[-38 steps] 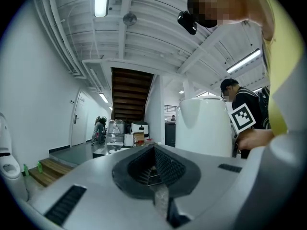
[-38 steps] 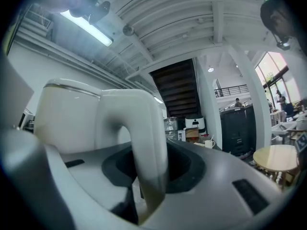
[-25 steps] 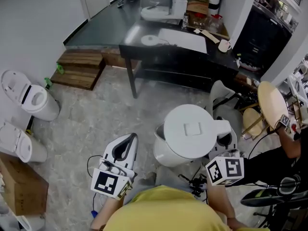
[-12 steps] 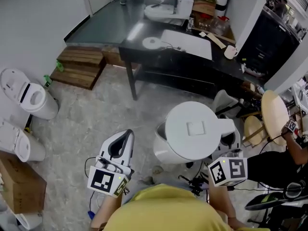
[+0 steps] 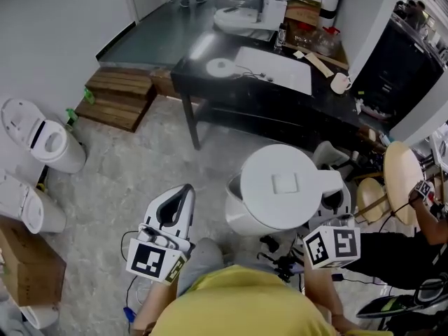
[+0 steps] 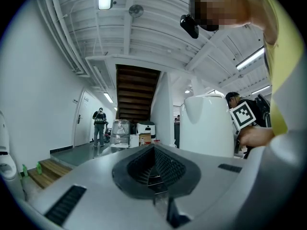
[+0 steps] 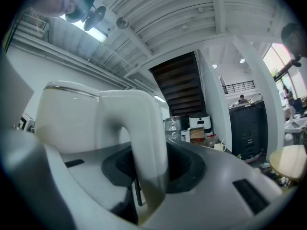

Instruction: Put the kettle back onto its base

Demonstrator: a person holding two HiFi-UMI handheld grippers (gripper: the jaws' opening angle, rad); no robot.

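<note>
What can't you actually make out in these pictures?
- Head view: the kettle covers the fingers of the right gripper on its handle.
- All views: the shut lid hides the kettle's contents.
- Head view: the white disc on the black table is too small to confirm as the base.

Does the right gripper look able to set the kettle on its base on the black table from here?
Probably not yet: the right gripper, shut on the kettle handle, hangs over floor short of the table. The base lies uncovered, so nothing blocks it.

Head view looks steeply down; level gripper views share the kettle
</note>
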